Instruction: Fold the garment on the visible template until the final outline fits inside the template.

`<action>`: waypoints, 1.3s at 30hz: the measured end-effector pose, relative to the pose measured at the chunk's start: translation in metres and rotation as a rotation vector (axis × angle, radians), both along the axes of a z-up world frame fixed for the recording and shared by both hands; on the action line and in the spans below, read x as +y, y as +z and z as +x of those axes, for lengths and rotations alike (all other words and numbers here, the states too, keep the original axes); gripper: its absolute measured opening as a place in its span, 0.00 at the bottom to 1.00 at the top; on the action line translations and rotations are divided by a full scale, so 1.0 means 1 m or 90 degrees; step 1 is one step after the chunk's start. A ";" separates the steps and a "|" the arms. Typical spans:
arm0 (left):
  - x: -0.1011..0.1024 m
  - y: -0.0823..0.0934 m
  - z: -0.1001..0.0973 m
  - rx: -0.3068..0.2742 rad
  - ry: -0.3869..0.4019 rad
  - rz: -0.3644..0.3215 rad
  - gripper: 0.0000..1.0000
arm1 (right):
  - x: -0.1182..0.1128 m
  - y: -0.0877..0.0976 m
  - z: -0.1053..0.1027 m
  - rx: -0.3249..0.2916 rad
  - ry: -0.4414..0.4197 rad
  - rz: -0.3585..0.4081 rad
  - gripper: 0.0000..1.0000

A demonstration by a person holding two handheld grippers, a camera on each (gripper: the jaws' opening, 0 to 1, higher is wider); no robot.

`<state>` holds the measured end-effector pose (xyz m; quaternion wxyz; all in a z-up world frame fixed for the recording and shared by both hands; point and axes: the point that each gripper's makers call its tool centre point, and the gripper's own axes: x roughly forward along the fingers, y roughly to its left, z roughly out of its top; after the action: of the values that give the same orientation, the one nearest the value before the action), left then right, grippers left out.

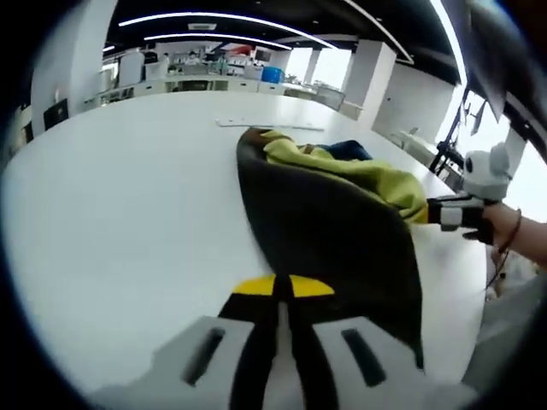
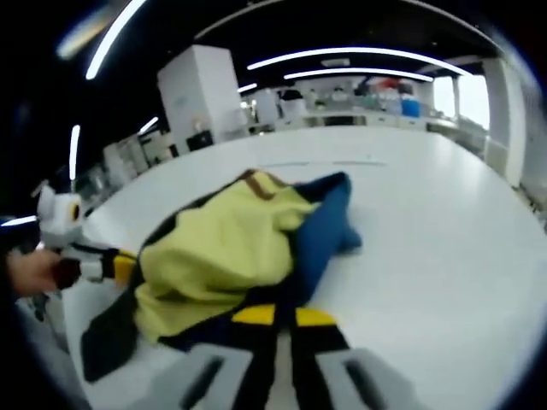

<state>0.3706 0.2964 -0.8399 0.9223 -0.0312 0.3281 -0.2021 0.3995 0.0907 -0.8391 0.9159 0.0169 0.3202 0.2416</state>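
A garment (image 1: 333, 222) lies bunched on the white table (image 1: 128, 196): mostly black, with a yellow-green part (image 1: 376, 175) and a blue part (image 1: 346, 150) heaped on top. My left gripper (image 1: 282, 286) is shut on its black near edge. My right gripper (image 1: 438, 212), held by a hand, comes in from the right at the yellow-green fabric. In the right gripper view the garment (image 2: 222, 248) spreads yellow-green and blue. There my right gripper (image 2: 284, 316) is shut on a black hem, and the left gripper (image 2: 126, 266) meets the black edge at the far left.
A thin pale strip (image 1: 265, 124) lies on the table just beyond the garment. Bare white tabletop (image 2: 427, 239) stretches around the cloth. Desks, shelves and white pillars stand far behind. A person's hand (image 2: 30, 272) holds the left gripper.
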 end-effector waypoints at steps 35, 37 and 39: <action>0.092 0.025 0.032 -0.022 0.086 0.097 0.00 | -0.051 0.058 0.006 -0.047 0.019 -0.007 0.00; 0.091 0.026 0.034 -0.024 0.082 0.104 0.00 | -0.053 0.058 0.006 -0.048 0.019 -0.010 0.00; 0.090 0.027 0.037 -0.024 0.078 0.110 0.00 | -0.057 0.056 0.005 -0.042 0.011 -0.006 0.00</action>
<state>0.4076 0.3868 -0.8133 0.9382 0.0326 0.3242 -0.1167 0.4042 0.0339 -0.7834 0.9238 0.0020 0.2914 0.2484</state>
